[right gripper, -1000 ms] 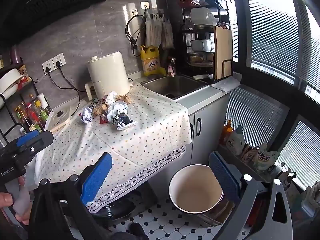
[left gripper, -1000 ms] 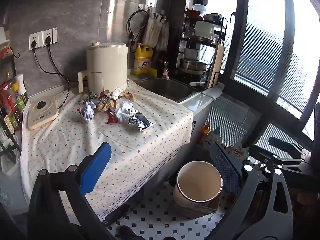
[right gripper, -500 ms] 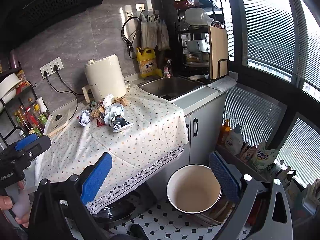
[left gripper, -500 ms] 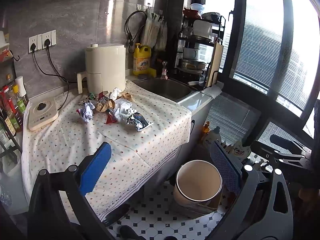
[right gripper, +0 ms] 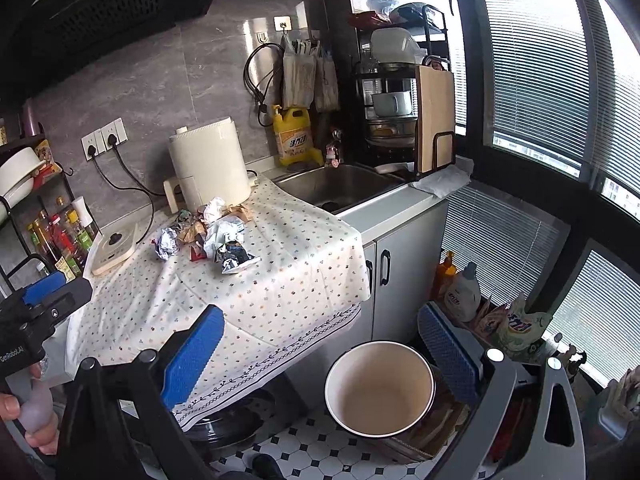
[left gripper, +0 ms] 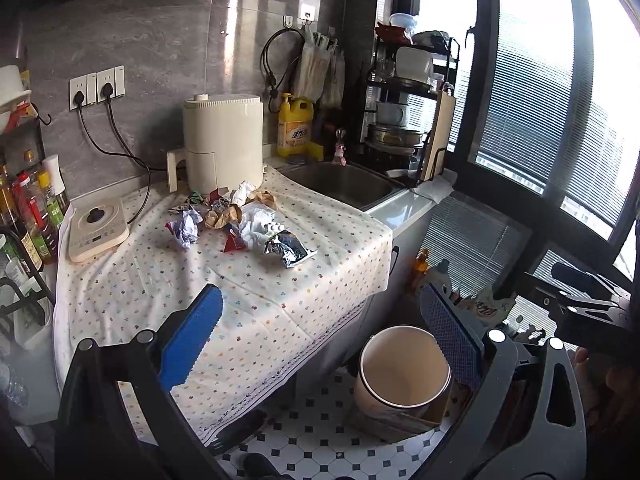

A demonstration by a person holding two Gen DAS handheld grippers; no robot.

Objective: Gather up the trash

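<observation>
A heap of crumpled trash [left gripper: 236, 220] lies on the floral tablecloth [left gripper: 240, 280] in front of a cream appliance; it also shows in the right wrist view [right gripper: 208, 236]. A silver foil wrapper [left gripper: 288, 248] lies nearest the cloth's front edge. A cream trash bin [left gripper: 400, 368] stands open on the floor below the counter, also seen in the right wrist view [right gripper: 380, 388]. My left gripper [left gripper: 320, 332] is open and empty, well short of the trash. My right gripper [right gripper: 320, 344] is open and empty, above the floor near the bin.
A cream appliance [left gripper: 222, 148] and a small scale [left gripper: 96, 228] stand on the counter. A sink [left gripper: 340, 184] lies right of the cloth, with a dish rack [left gripper: 408, 120] behind. Bottles [left gripper: 32, 216] stand at the left. Detergent bottles [right gripper: 464, 292] stand by the window.
Both views have shifted slightly; the trash heap sits a little lower and nearer in the left view. Both grippers stay open and empty. The trash has not moved.
</observation>
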